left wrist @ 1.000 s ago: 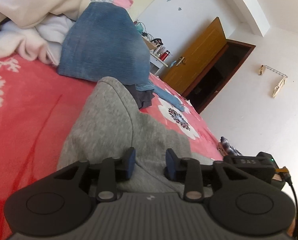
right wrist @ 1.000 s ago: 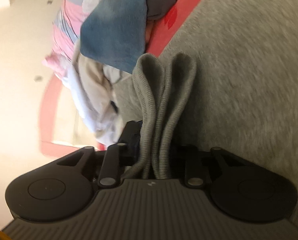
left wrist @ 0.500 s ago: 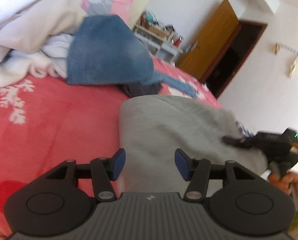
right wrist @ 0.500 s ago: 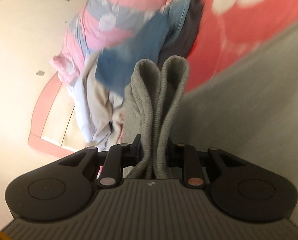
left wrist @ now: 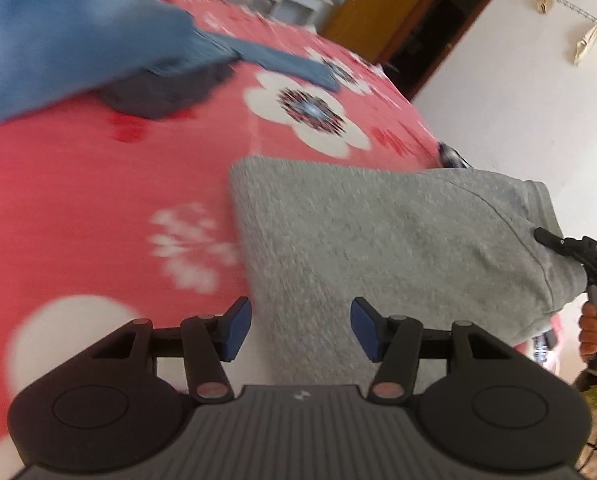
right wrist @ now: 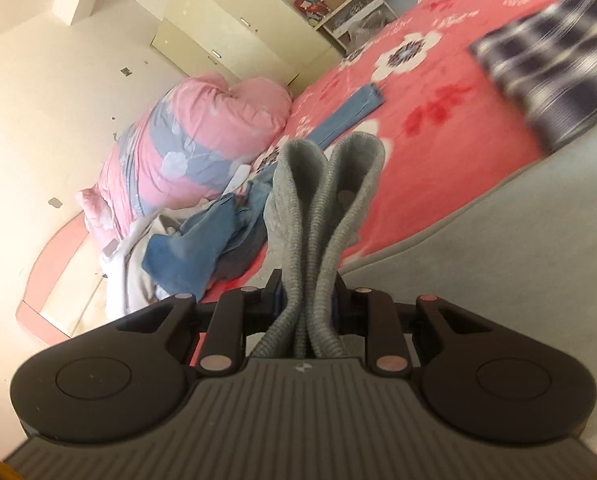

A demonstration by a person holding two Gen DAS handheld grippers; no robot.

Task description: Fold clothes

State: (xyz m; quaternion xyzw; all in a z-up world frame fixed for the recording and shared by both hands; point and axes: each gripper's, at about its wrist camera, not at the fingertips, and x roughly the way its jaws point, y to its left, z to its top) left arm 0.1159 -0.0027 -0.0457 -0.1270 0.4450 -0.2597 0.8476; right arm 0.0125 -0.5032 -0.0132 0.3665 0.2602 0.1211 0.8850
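Red bedding (left wrist: 98, 184) printed with white flowers is seen under both cameras, with a wooden door (left wrist: 382, 4) and a white wall behind it in the left wrist view. A grey sweater (left wrist: 378, 240) is spread flat on the bedding, directly ahead of the left gripper (left wrist: 300, 328), whose blue-padded jaws are spread wide with nothing between them. At the far right of that view, the sweater's ribbed hem is seen gripped by the right gripper (left wrist: 554, 242), held in a hand (left wrist: 596, 334). A blue denim garment (left wrist: 70, 36) is seen lying over a dark one (left wrist: 162, 92) at upper left.

From the right wrist view, the jaws of the right gripper (right wrist: 307, 300) are shown pinching a doubled fold of ribbed hem (right wrist: 326, 196), which stands up in two loops above them. Shown only in this view are a pink and grey quilt (right wrist: 194, 136) bundled at the head of the bed, a heap of pale clothes (right wrist: 134, 272) beside the denim, a blurred plaid garment (right wrist: 558, 64) at upper right, and a cream wardrobe (right wrist: 234, 28).
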